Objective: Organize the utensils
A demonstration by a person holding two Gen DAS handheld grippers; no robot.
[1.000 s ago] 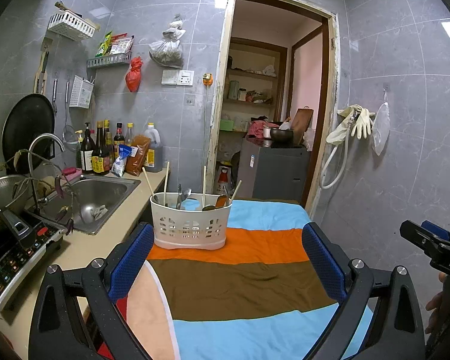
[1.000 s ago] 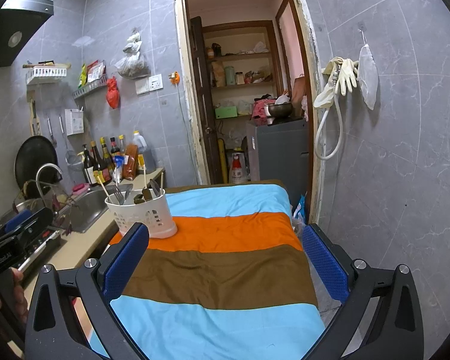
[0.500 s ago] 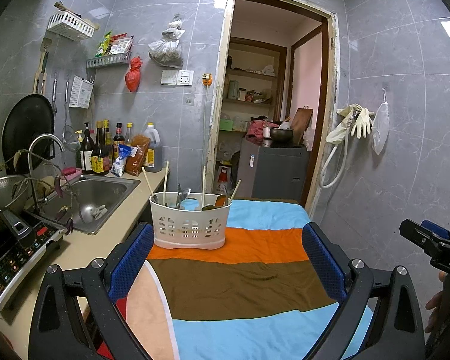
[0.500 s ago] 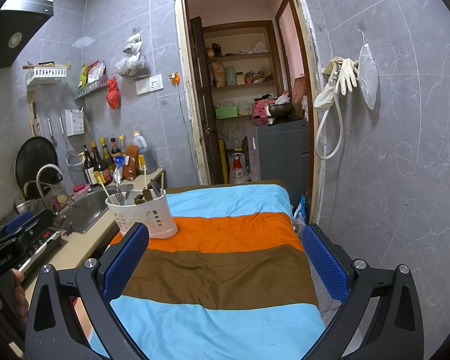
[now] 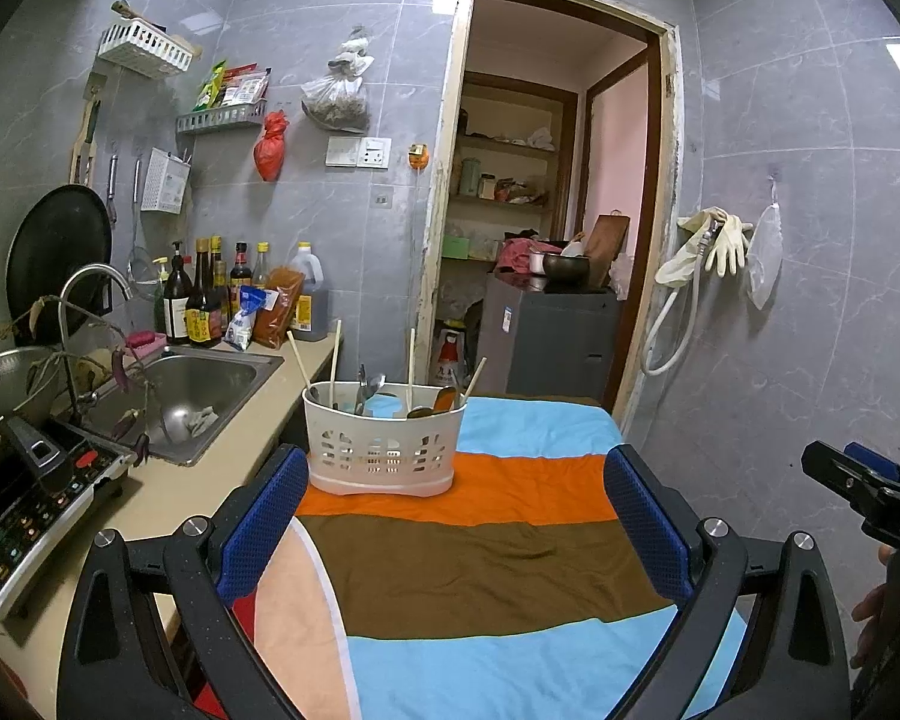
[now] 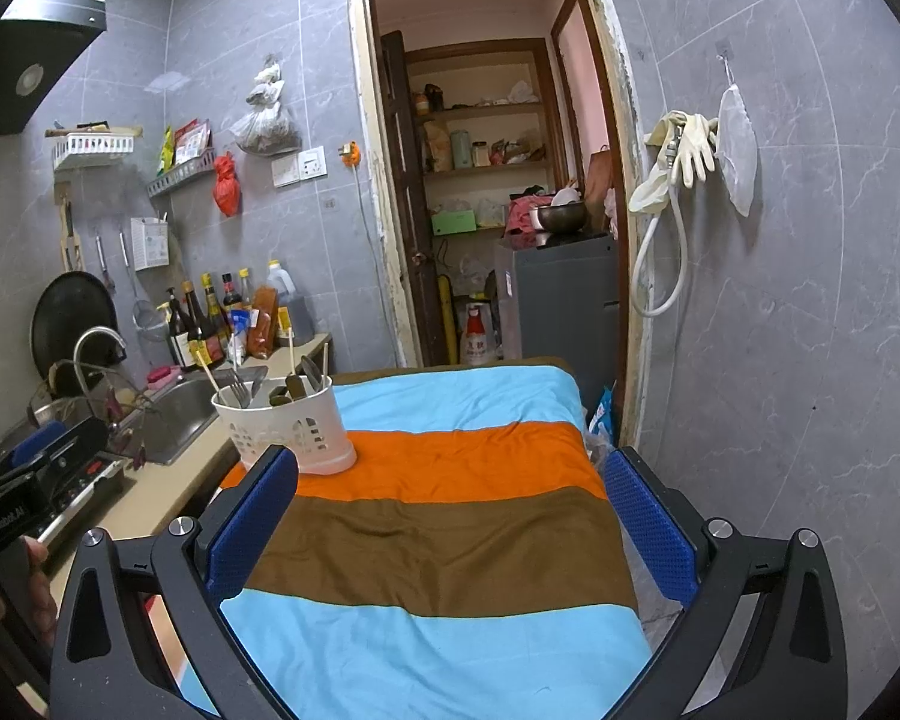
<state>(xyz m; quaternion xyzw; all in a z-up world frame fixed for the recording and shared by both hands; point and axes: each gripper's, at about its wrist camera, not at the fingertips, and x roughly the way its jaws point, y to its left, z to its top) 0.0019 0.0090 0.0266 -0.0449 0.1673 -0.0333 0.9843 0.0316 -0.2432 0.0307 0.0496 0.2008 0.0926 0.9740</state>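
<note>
Left gripper [image 5: 456,522] jaws wide apart, empty; right gripper [image 6: 447,525] likewise.

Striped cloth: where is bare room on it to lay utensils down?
The striped cloth is bare on its brown and near blue stripes, between the open left gripper and the open right gripper. The white utensil basket crowds the orange stripe's sink-side end; the sink and bottles fill the counter.

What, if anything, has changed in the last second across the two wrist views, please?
Nothing visibly changed. Both the left gripper and the right gripper hover open and empty over the striped cloth, and the white utensil caddy stands in the same place on the orange stripe with its chopsticks and spoons inside.
</note>
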